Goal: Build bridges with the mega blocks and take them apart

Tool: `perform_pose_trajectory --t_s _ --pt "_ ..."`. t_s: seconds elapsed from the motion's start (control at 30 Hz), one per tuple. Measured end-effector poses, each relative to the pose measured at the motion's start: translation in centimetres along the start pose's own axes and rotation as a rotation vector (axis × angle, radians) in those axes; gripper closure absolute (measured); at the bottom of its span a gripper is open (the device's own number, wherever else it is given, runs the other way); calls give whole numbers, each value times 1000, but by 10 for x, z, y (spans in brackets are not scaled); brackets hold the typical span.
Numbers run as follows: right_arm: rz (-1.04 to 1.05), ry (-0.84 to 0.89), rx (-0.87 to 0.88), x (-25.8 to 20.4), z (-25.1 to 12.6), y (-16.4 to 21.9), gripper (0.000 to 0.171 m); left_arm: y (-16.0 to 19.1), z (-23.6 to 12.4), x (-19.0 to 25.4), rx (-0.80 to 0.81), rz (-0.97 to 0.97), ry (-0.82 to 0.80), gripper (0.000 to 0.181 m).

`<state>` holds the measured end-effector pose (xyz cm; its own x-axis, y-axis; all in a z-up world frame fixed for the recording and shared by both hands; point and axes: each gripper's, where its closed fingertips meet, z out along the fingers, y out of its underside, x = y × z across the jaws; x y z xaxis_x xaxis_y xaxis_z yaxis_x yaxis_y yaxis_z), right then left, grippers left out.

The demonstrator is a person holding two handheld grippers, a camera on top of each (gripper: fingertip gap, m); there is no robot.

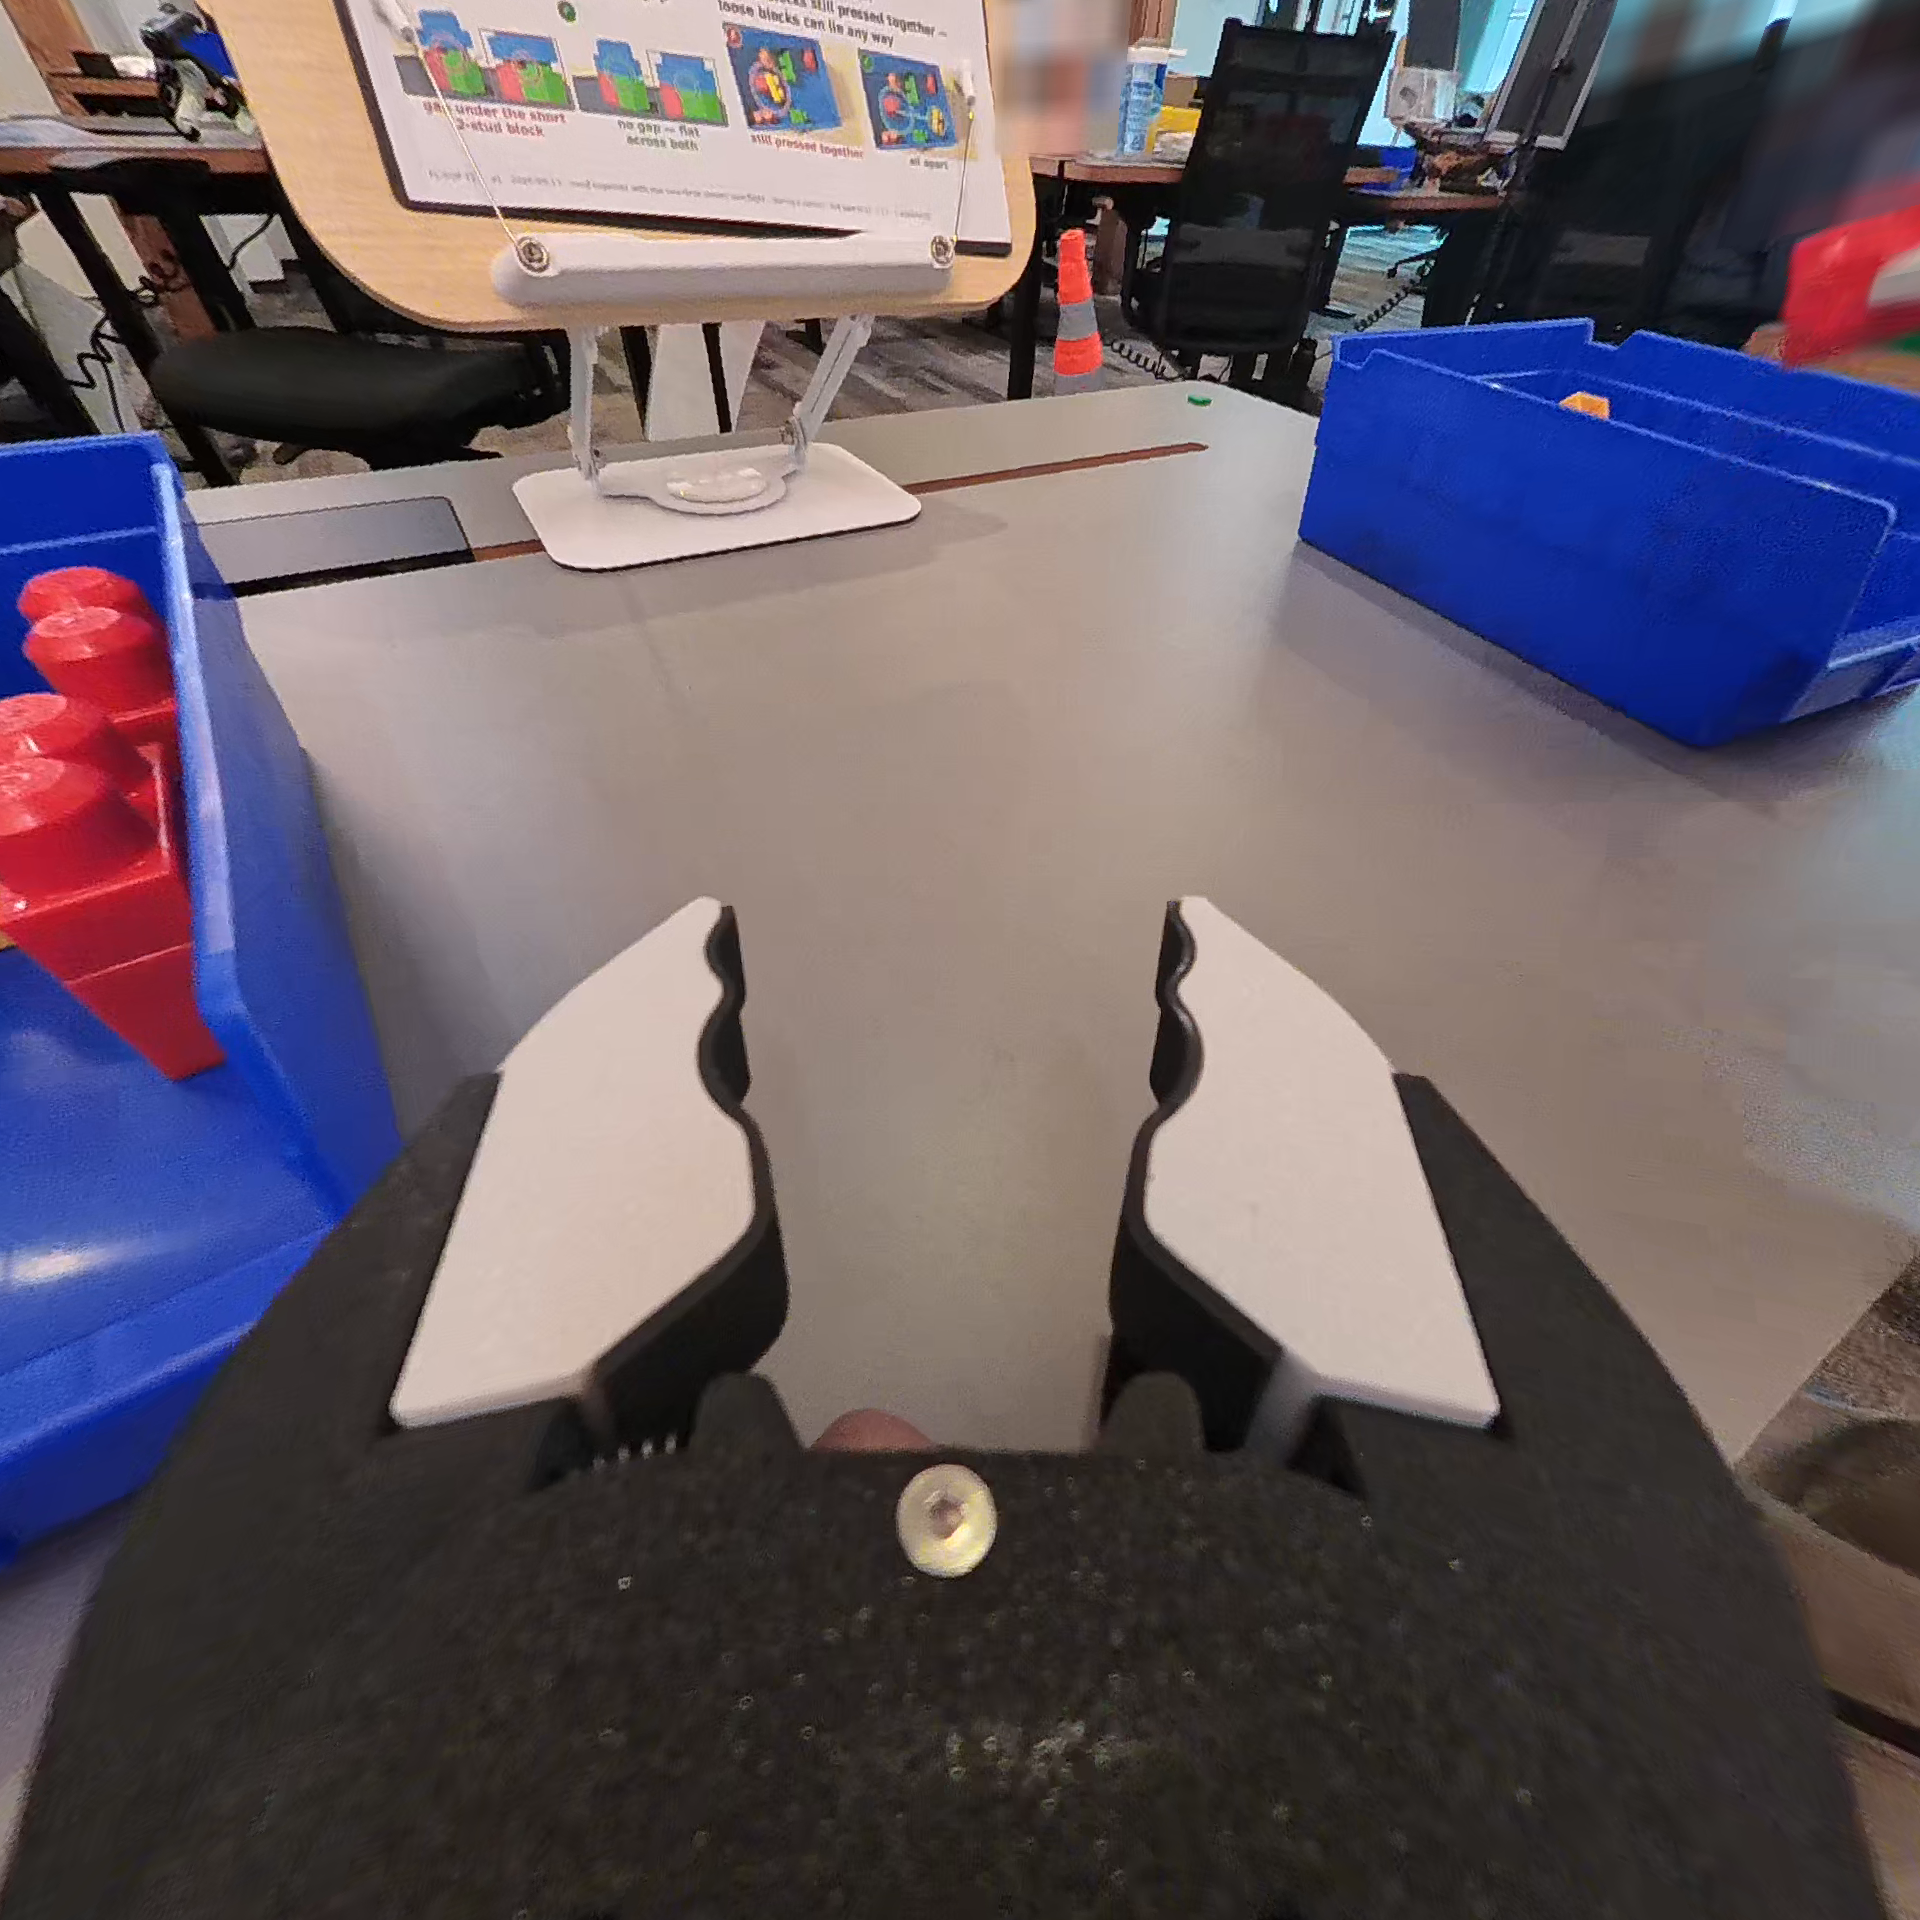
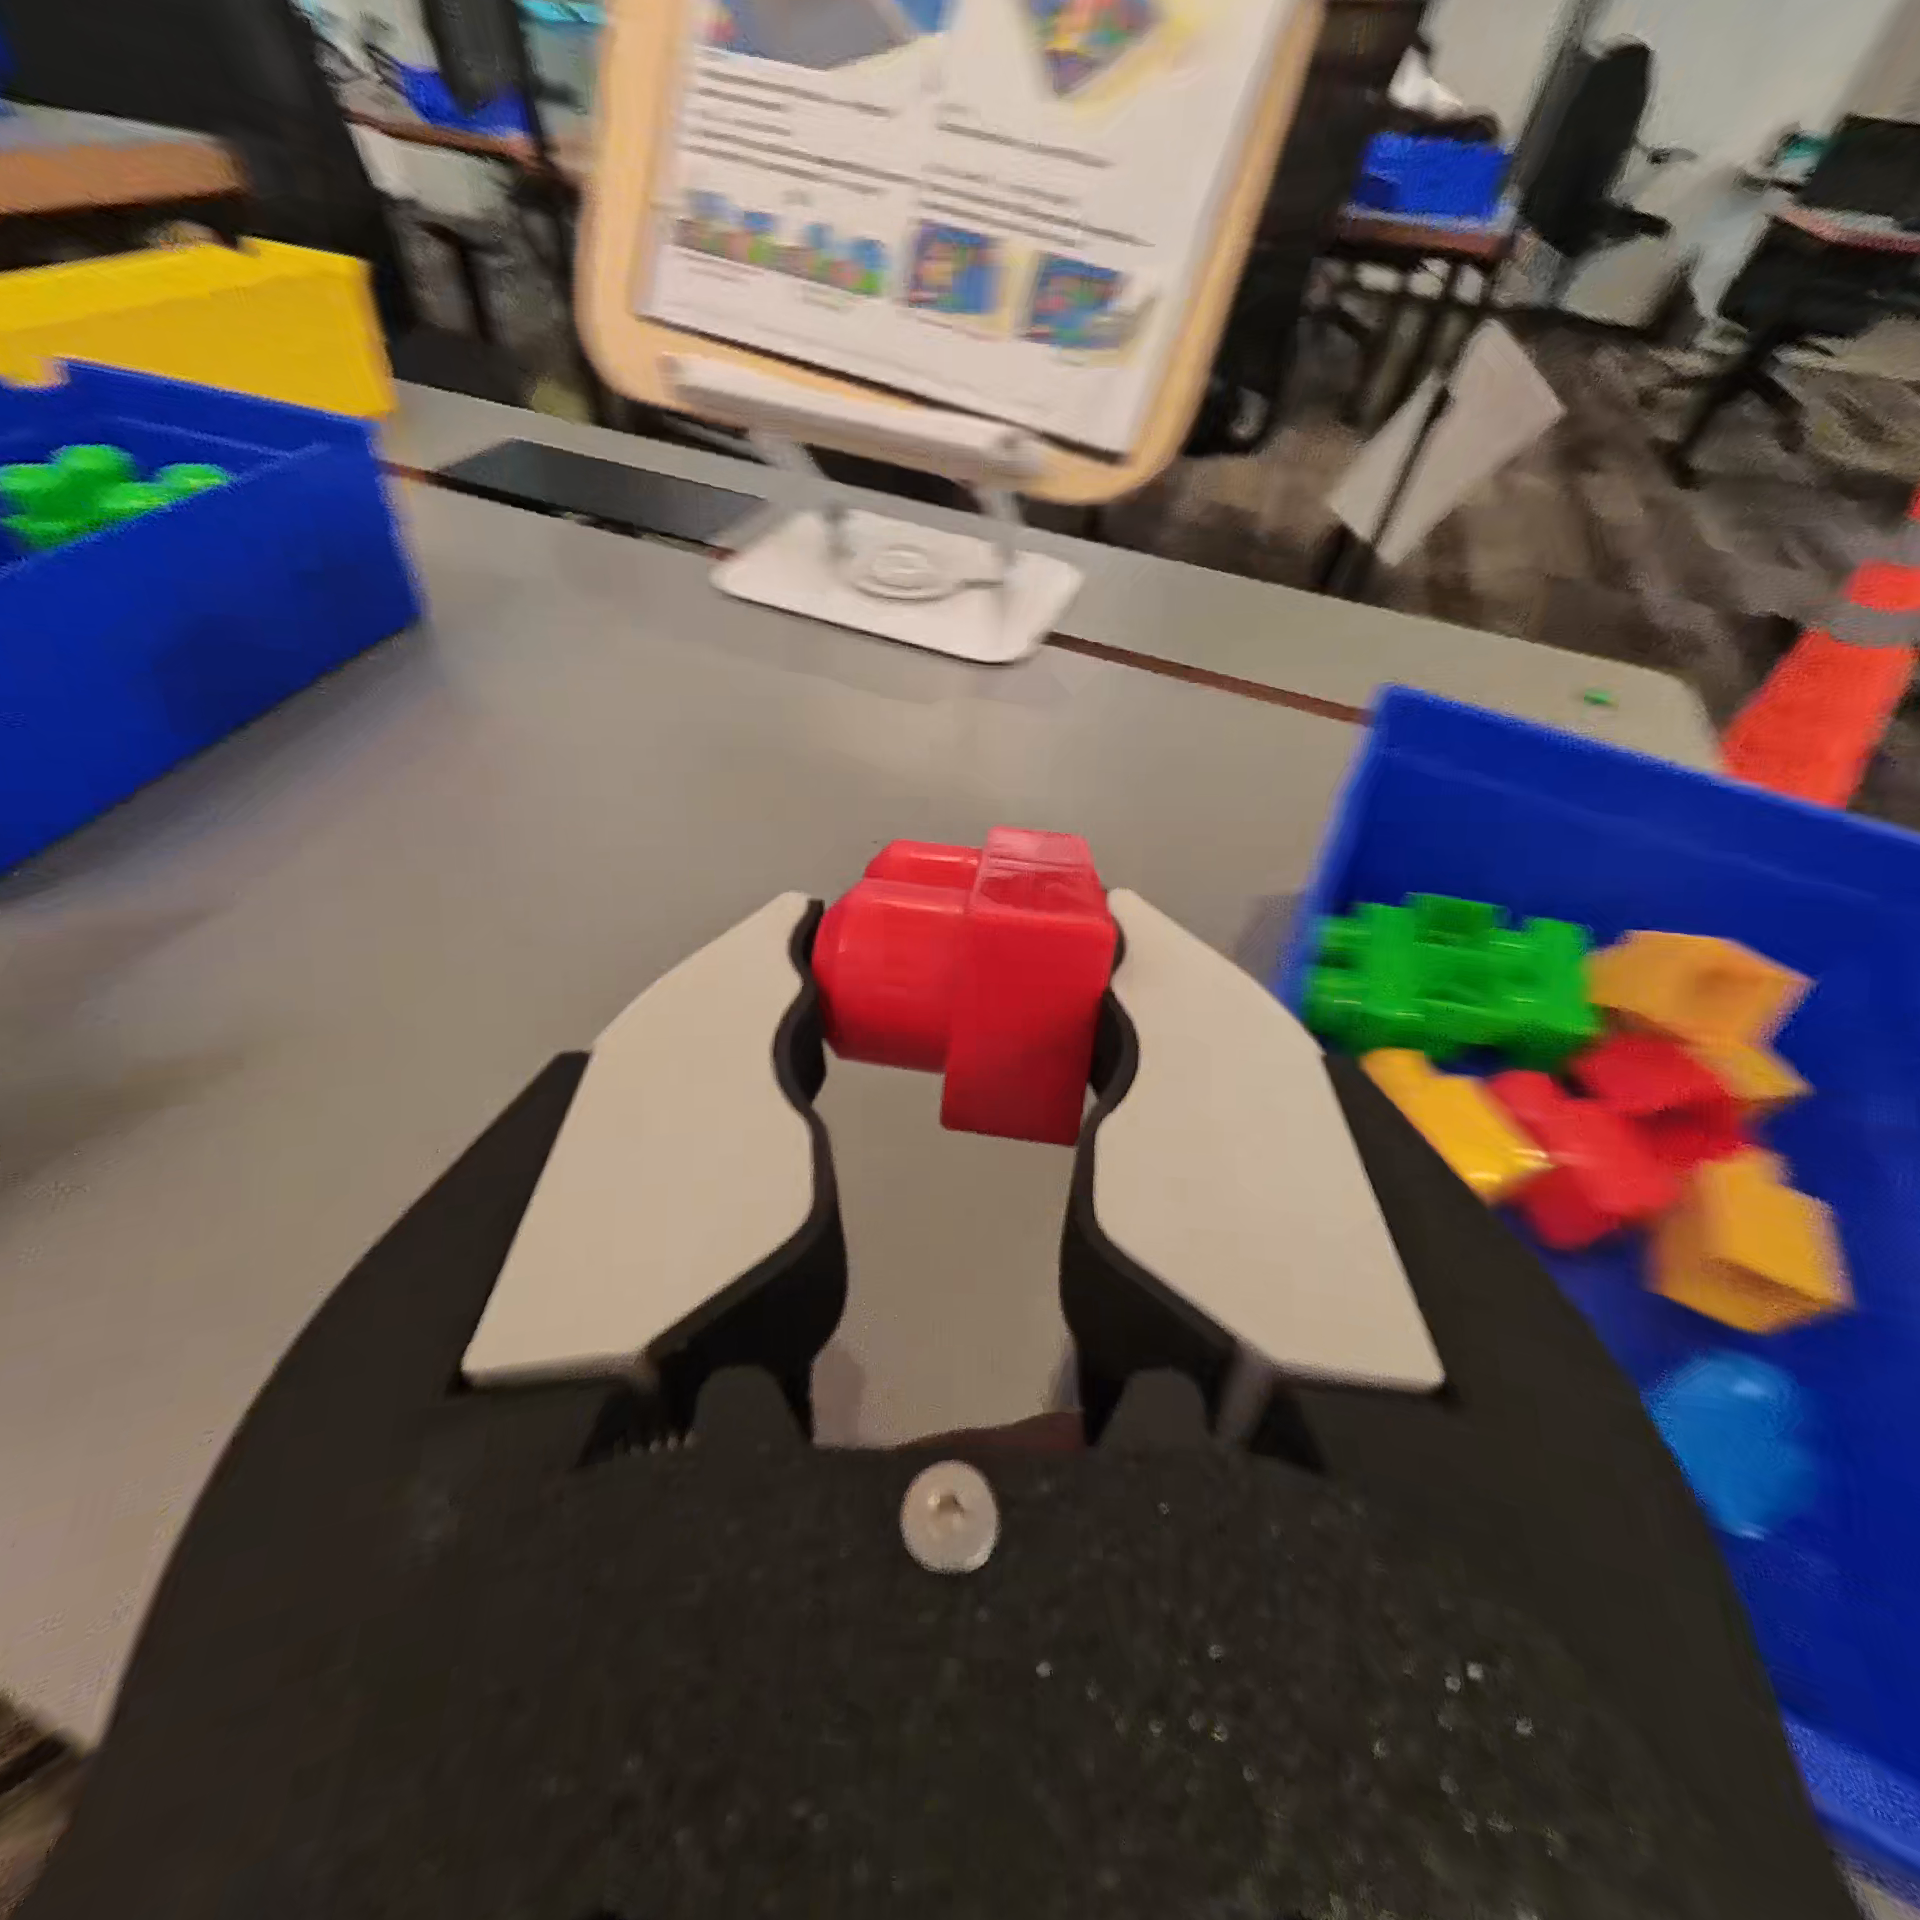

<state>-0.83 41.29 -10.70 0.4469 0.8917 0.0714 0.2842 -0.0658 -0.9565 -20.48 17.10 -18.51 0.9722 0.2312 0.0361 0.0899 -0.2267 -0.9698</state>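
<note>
Grey worktop (image 1: pixel 935 727) was bare ahead. Right claw (image 2: pixel 961 977) clamped 1 red block (image 2: pixel 966 987), studs sideways; left claw (image 1: pixel 951 997) gaped, holding nothing. Best turn studs up before seating flat.

glossy plastic red block (image 2: pixel 961 992), matt grey table (image 1: pixel 935 727)

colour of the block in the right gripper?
Red. The block is clamped between the right gripper fingers, clearest in the right wrist view.

Even, bright indoor lighting with soft shadows. Wide-angle bending at edges. Right wrist view motion-blurred throughout; left wrist view mostly sharp.
</note>
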Motion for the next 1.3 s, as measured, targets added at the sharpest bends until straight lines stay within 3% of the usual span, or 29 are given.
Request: perform_pose_trajectory --t_s 0.1,0.23,0.37,0.57,0.63,0.67,0.8,0.93,1.03,1.1,1.2,1.3 --pt "-4 166 -112 92 14 -6 123 1 0 0 -2 -19 10 106" --pt "39 249 -446 170 53 61 122 0 -1 2 -3 -29 20 107" --pt "56 282 -604 193 71 108 122 0 -1 3 -12 -5 14 107" --pt "66 334 -643 201 74 123 121 2 1 3 -20 -16 19 108" --pt "38 372 -620 204 69 118 92 3 1 3 -25 -12 18 108" --pt "33 378 -584 201 65 109 86 1 0 2 -23 -5 12 108" --pt "-8 323 -346 152 35 48 80 -6 -7 -5 -9 14 -23 109" --pt "-123 135 -66 28 8 5 83 -7 -23 -18 -3 4 -91 109" --pt "-88 -53 49 -73 2 23 89 0 -35 -26 -4 -13 -160 110" --pt "-90 -118 33 -118 5 49 89 7 -41 -29 -15 -32 -196 111" --pt "-168 -139 -31 -148 11 79 90 11 -48 -36 -34 -54 -236 111" --pt "-154 -173 -40 -151 14 81 91 -3 -59 -49 -34 -53 -285 113"
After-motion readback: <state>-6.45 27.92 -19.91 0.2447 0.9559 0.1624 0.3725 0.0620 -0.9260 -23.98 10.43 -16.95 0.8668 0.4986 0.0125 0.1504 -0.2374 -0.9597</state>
